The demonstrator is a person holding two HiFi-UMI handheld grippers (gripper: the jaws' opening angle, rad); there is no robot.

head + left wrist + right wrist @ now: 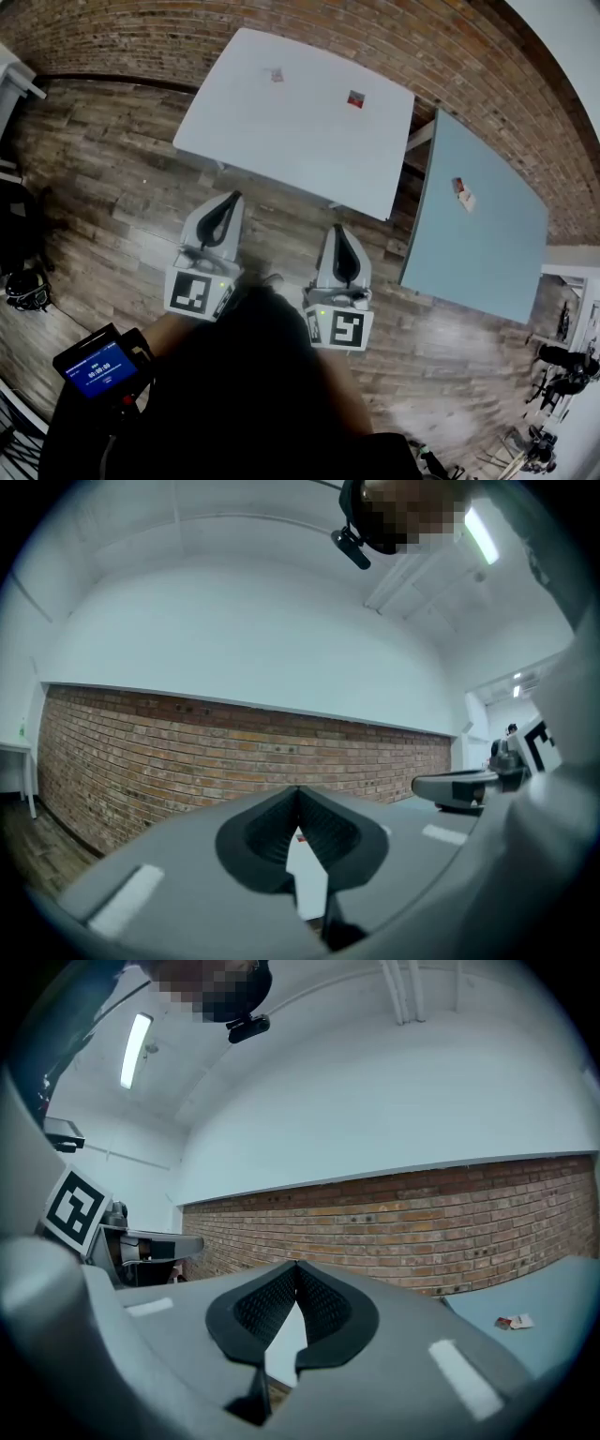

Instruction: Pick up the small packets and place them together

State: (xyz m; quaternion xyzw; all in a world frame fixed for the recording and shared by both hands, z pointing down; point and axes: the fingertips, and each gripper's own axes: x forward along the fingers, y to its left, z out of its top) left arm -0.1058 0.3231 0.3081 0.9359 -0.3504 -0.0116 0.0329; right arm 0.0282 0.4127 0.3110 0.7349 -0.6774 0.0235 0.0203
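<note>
White table (281, 131): two small packets on top, both in the far half.
Pale packet (274, 74): close to far edge, toward far-left corner.
Red packet (354, 98): close to far edge, toward far-right corner; well apart from pale packet.
Blue-grey table (487, 262): right of white table, narrow gap between.
Third packet (463, 194): red-and-white, on blue-grey table, far half, nearer the edge facing white table; also low at right in right gripper view.
Left gripper (235, 196): jaws pressed together, tips meeting, nothing pinched.
Right gripper (337, 228): jaws pressed together, nothing pinched.
Gripper position: both low over wood floor (122, 206), short of white table's near edge, touching nothing.
Key relation: all packets ahead, well apart from both grippers. Pale packet roughly ahead of left gripper; red packet roughly ahead of right gripper; third packet ahead and off to the right, right gripper nearer.
Long axis: packets too small to read.
Stage (judgement): nothing gathered, task at its start.
Next move (judgement): forward reach past near edge, jaws to spread before any pickup.
</note>
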